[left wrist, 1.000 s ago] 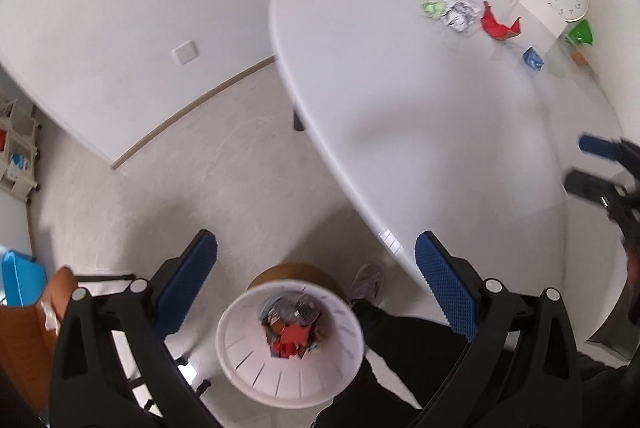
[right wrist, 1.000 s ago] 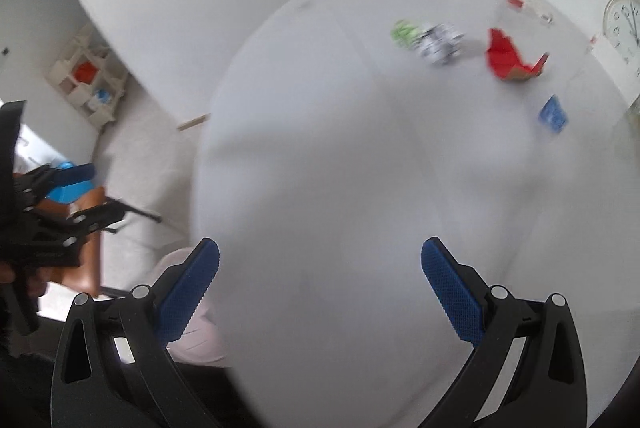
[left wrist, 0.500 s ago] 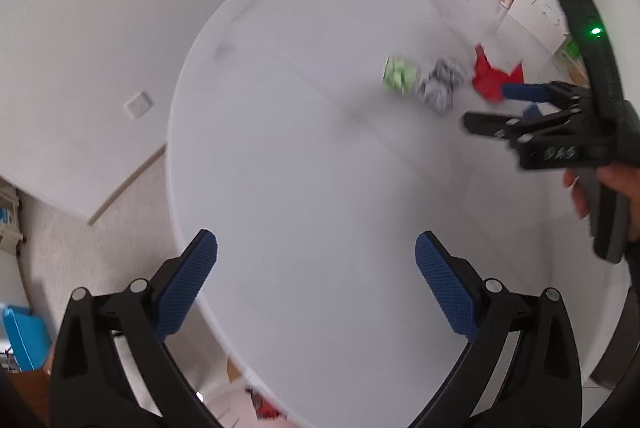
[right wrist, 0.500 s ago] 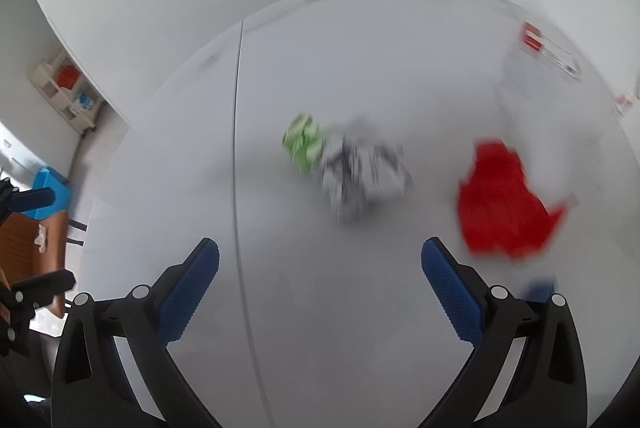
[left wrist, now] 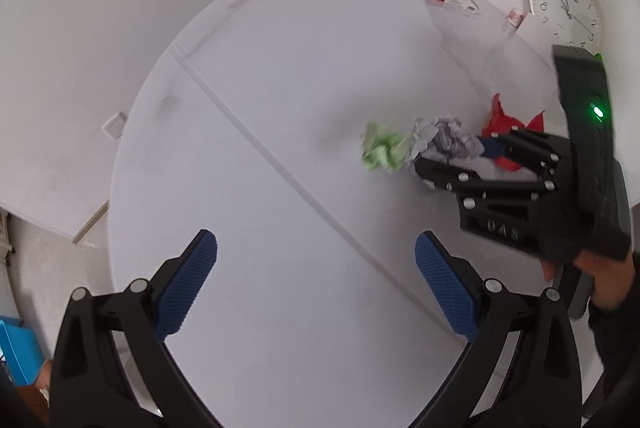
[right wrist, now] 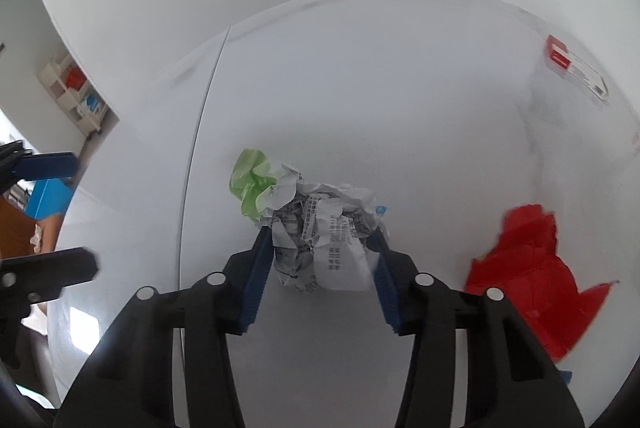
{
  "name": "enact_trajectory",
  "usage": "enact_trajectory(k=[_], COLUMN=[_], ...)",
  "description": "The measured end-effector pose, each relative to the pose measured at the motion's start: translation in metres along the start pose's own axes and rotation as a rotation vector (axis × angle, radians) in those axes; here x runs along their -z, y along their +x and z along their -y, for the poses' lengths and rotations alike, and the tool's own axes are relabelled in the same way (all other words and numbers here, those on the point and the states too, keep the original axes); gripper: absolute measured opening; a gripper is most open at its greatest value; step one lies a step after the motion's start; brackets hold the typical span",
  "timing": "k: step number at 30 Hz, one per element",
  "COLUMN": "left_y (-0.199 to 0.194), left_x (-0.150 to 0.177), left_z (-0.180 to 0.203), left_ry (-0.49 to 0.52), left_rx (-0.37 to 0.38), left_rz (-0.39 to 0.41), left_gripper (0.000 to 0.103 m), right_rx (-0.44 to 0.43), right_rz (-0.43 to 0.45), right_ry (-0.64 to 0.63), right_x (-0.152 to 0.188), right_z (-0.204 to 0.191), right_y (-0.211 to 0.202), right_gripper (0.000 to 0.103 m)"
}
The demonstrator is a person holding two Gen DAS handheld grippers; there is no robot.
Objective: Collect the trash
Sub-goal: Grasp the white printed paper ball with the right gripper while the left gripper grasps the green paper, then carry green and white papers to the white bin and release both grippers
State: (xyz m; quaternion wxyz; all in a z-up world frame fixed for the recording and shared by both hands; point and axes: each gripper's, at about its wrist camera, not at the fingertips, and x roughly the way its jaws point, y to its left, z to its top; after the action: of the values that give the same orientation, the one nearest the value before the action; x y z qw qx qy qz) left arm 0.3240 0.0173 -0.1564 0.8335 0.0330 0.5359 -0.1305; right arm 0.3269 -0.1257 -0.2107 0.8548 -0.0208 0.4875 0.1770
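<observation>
- On the white round table (right wrist: 400,75), the right gripper (right wrist: 320,252) is set down over a crumpled ball of printed paper (right wrist: 324,232); its jaws are closing, the ball lies between the two blue pads, and both pads appear to be in contact with the paper's sides.
- Touching the printed ball on its left side, a crumpled green paper (right wrist: 252,183) lies on the tabletop, outside the jaws.
- To the right of the right gripper, apart from it, a torn red paper (right wrist: 528,276) rests flat on the table.
- Near the far right rim of the table lies a red-and-white box (right wrist: 576,67), well apart from the crumpled items.
- Left gripper (left wrist: 316,284): jaws wide apart, nothing between the pads, held above a bare stretch of table on the near side of a seam line (left wrist: 280,155).
- From the left wrist view, a hand (left wrist: 600,280) is seen holding the right gripper's handle; a green indicator light (left wrist: 597,111) shows on its housing.
- A wall clock (left wrist: 566,9) stands at the far right of the table's edge, against the wall.
</observation>
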Motion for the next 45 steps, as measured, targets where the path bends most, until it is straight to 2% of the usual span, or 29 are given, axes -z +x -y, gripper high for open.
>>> enact_trajectory(k=[3, 8, 14, 17, 20, 21, 22, 28, 32, 36, 39, 45], left_y=[0.009, 0.036, 0.069, 0.085, 0.091, 0.092, 0.092, 0.078, 0.039, -0.008, -0.043, -0.108], left_x=[-0.014, -0.033, -0.047, -0.051, -0.054, -0.055, -0.056, -0.047, -0.021, 0.021, 0.062, 0.164], left_z=[0.010, 0.019, 0.026, 0.030, 0.035, 0.036, 0.039, 0.034, 0.023, 0.003, -0.017, -0.067], left_ry=[0.020, -0.015, -0.043, -0.045, -0.023, -0.008, 0.010, 0.007, 0.011, -0.001, -0.034, -0.151], left_rx=[0.029, 0.078, 0.074, 0.071, 0.046, 0.048, 0.046, 0.042, 0.017, -0.012, -0.035, -0.106], left_rz=[0.009, -0.010, -0.051, -0.078, -0.069, -0.072, -0.071, -0.073, -0.059, -0.053, -0.059, -0.097], left_gripper=[0.095, 0.094, 0.083, 0.072, 0.053, 0.039, 0.032, 0.030, 0.030, 0.030, 0.030, 0.030], right_rx=[-0.002, 0.024, 0.055, 0.071, 0.069, 0.068, 0.067, 0.068, 0.055, 0.016, -0.042, -0.182], right_rz=[0.032, 0.076, 0.075, 0.064, 0.056, 0.054, 0.053, 0.053, 0.048, 0.028, 0.009, -0.042], right_ry=[0.063, 0.173, 0.279, 0.294, 0.313, 0.317, 0.319, 0.294, 0.253, 0.175, 0.127, 0.045], right_x=[0.006, 0.032, 0.066, 0.079, 0.089, 0.090, 0.089, 0.085, 0.082, 0.085, 0.093, 0.120], right_z=[0.007, 0.023, 0.037, 0.039, 0.041, 0.040, 0.039, 0.032, 0.016, -0.027, -0.070, -0.165], right_y=[-0.019, -0.057, -0.085, -0.088, -0.088, -0.088, -0.089, -0.097, -0.108, -0.119, -0.127, -0.139], right_gripper=[0.047, 0.048, 0.048, 0.048, 0.048, 0.048, 0.048, 0.048, 0.048, 0.048, 0.048, 0.048])
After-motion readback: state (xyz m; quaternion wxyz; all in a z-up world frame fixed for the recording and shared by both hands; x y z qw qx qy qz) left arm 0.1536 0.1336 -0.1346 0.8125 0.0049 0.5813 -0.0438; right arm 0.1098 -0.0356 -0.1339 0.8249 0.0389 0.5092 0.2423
